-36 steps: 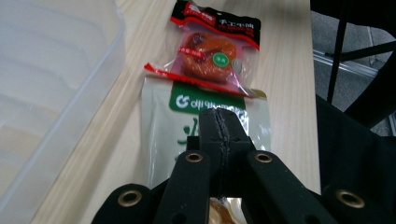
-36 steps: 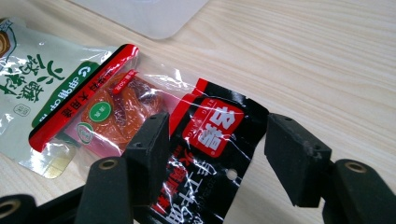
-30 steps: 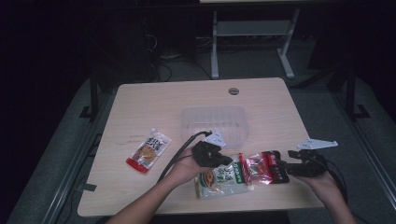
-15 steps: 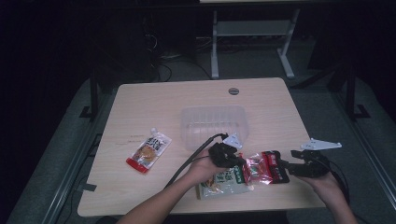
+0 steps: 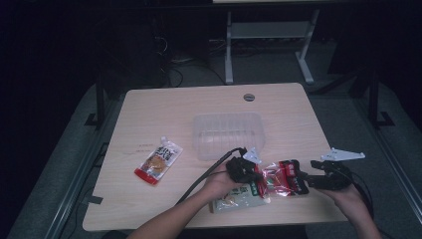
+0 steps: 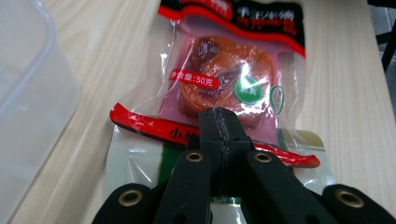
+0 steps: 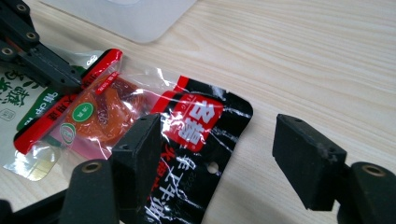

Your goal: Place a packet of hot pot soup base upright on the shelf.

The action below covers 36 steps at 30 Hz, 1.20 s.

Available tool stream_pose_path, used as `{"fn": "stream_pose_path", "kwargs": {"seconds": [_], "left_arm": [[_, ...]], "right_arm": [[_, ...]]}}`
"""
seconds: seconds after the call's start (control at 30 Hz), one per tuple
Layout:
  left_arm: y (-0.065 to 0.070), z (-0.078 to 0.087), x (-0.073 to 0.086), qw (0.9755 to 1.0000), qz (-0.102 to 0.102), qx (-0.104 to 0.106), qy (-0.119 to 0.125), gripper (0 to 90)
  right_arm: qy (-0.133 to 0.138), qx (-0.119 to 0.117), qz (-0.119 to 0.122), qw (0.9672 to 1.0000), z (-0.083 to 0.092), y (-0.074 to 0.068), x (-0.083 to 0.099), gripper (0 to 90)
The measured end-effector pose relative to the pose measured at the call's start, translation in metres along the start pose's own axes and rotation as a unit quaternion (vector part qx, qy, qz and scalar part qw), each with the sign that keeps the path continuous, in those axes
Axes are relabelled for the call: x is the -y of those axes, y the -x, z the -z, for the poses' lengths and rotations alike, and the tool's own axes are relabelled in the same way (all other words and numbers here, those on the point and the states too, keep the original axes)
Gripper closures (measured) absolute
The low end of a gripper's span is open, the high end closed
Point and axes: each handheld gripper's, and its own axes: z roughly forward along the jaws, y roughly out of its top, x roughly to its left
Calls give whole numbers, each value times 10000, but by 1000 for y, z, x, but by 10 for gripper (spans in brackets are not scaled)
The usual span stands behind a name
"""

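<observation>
A red and black snack packet point(image 5: 278, 177) point(image 6: 224, 79) point(image 7: 140, 112) lies flat near the table's front edge, partly over a white and green packet point(image 5: 239, 196) point(image 6: 135, 158) point(image 7: 18, 98). My left gripper point(image 5: 251, 174) point(image 6: 219, 126) point(image 7: 70, 77) is shut. Its joined tips rest on the red packet's sealed end, and nothing shows between the jaws. My right gripper point(image 5: 301, 181) point(image 7: 219, 144) is open; its jaws have just been opening. The packet's black end lies on the table between them and under one jaw, with no pad pressing it.
A clear plastic container point(image 5: 226, 134) point(image 6: 23, 93) point(image 7: 126, 14) stands mid-table just behind the packets. An orange and white packet point(image 5: 158, 162) lies alone at the left. The wooden table point(image 5: 149, 109) has a cable hole near its far edge.
My left gripper has come down and to the right onto the red packet's end. The right hand has stayed put while its jaws widened around the packet's black end.
</observation>
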Motion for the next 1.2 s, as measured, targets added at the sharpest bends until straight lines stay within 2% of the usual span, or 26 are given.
{"fn": "stream_pose_path", "kwargs": {"seconds": [0.2, 0.4, 0.5, 0.73, 0.8, 0.93, 1.07, 1.1, 1.13, 1.2], "left_arm": [[2, -1, 0, 10000, 25, -58, -24, 898], [3, -3, 1, 9997, 12, -122, -224, 899], [3, -3, 1, 9997, 36, -124, -226, 899], [4, -4, 1, 9997, 104, -141, -197, 900], [4, -4, 1, 9997, 103, -141, -198, 900], [5, -4, 1, 9997, 87, -154, -194, 900], [5, -4, 1, 9996, 59, -183, -198, 900], [5, -4, 1, 9996, 59, -183, -198, 900], [6, -4, 1, 9996, 59, -195, -194, 900], [6, -4, 1, 9996, 52, -209, -205, 900]], "right_arm": [[-17, -104, -38, 9999, 1, 0, 0, 296], [-168, -325, -185, 9992, -5, 1, 1, 259], [-301, -425, -223, 9984, -10, 3, 3, 246], [-286, -755, -406, 9959, -19, 8, 4, 246], [-305, -783, -436, 9955, -20, 8, 4, 247], [-371, -972, -501, 9933, -28, 10, 6, 249], [-452, -1196, -715, 9892, -36, 12, 6, 256], [-452, -1196, -715, 9892, -36, 12, 6, 256], [-451, -1365, -796, 9864, -37, 11, 6, 284], [-453, -1483, -788, 9848, -37, 10, 6, 297]]}}
